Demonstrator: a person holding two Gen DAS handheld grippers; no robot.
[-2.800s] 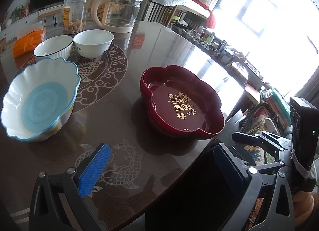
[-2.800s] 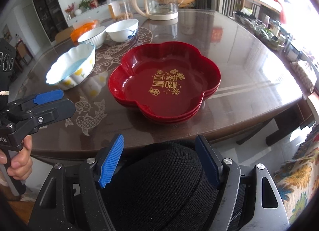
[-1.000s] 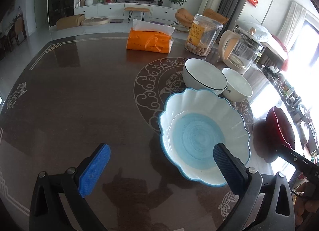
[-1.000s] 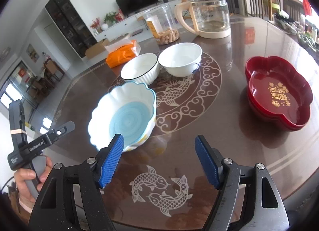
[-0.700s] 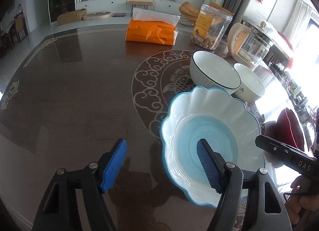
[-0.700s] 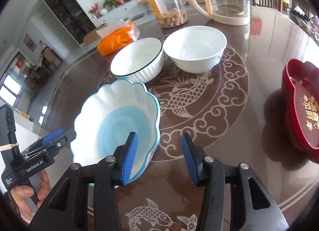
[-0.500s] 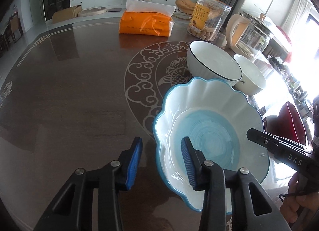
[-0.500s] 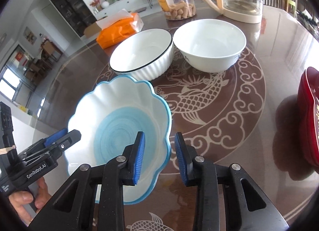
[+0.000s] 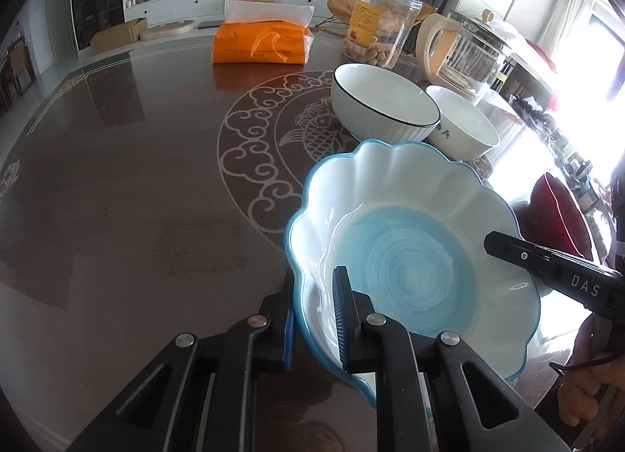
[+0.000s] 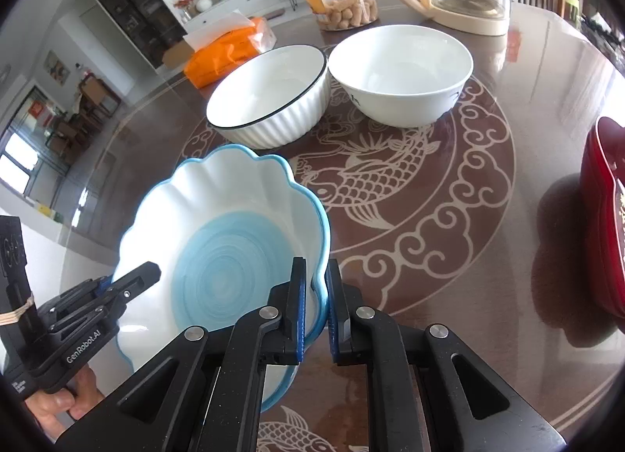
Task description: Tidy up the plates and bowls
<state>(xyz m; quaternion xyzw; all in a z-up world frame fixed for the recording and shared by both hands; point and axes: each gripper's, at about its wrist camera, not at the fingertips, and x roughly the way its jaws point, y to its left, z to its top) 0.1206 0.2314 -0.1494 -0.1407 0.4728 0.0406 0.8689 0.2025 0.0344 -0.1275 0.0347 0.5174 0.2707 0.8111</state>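
A scalloped white bowl with a blue centre (image 9: 406,256) (image 10: 230,252) sits on the dark table. My left gripper (image 9: 314,319) is shut on its near left rim, one finger inside and one outside. My right gripper (image 10: 314,299) is shut on the opposite rim in the same way. A white bowl with a black rim (image 9: 383,102) (image 10: 269,96) and a plain white bowl (image 9: 463,122) (image 10: 400,73) stand side by side beyond it. A red flower-shaped plate (image 10: 607,213) (image 9: 554,213) lies to the right.
An orange tissue pack (image 9: 259,43), a clear jar of snacks (image 9: 377,26) and a glass kettle (image 9: 465,49) stand at the far side of the table (image 9: 117,178). The table's edge runs close on the right, with clutter below it.
Both grippers have moved in from open and closed on opposite rims of the scalloped bowl. The bowl now looks slightly tilted.
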